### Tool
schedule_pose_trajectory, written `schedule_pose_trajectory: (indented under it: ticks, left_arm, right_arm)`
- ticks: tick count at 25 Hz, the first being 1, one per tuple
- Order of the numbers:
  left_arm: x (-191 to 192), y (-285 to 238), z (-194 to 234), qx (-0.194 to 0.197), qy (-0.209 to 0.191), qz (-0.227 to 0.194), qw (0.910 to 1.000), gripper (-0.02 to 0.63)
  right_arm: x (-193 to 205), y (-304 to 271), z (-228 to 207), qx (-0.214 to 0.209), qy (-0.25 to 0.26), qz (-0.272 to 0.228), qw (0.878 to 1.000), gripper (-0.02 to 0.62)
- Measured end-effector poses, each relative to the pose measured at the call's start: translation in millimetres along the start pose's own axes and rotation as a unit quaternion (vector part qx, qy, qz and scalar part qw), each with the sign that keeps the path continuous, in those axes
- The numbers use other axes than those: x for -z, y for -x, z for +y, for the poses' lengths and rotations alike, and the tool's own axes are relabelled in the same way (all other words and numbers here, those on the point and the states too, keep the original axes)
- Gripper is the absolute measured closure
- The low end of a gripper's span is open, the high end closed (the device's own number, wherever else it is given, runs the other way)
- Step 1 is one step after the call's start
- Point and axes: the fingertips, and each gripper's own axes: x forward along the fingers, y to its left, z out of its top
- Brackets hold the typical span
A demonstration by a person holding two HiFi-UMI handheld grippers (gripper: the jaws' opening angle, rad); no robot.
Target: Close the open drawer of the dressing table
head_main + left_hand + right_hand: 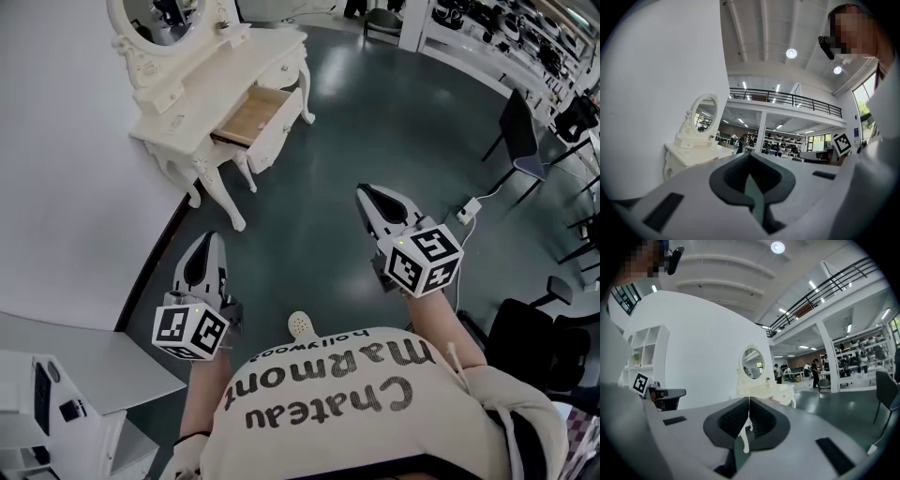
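Dark green floor (394,122) runs open between the person and the white dressing desk (202,89), which stands against the curved white wall (56,187) at upper left of the head view.

- Drawer (251,117): pulled out, wooden bottom exposed, front panel (279,127) facing lower right. Its travel axis runs up-left, back into the desk.
- Left gripper (211,236): jaws together, nothing held; well apart from the drawer, below it and off to its side.
- Right gripper (364,190): jaws together, nothing held; well apart too, but the nearer one, and judged closer to the line of travel.
- Obstructions: none on the floor between jaws and front panel. A chair (520,131) and a power strip (469,208) lie to the right, clear of the path.
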Motion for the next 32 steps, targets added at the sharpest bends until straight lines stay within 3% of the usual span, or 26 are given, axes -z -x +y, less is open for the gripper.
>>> schedule_pose_trajectory:
  ticks: [11, 16, 23, 32]
  left_arm:
    - [-22.0, -55.9, 73.4, 0.022, 0.025, -0.01, 0.9994, 0.6]
    - [-9.6, -71.4, 90.4, 0.032, -0.012, 0.021, 0.9992, 0.6]
    - [19.1, -75.7, 110.9, 0.019, 0.041, 0.043, 0.9981, 0.6]
    - [37.0, -95.3, 132.6, -0.009, 0.071, 0.049, 0.9963, 0.6]
  right_arm:
    - [-22.2, -93.8, 8.7, 0.003, 0.021, -0.005, 1.0, 0.566]
    - [-14.6, -120.4, 10.5, 0.002, 0.018, -0.005, 1.0, 0.566]
    - [24.1, -145.3, 11.7, -0.014, 0.007, 0.044, 0.999, 0.566]
    - [32.3, -180.6, 2.6, -0.047, 0.01, 0.043, 0.998, 0.566]
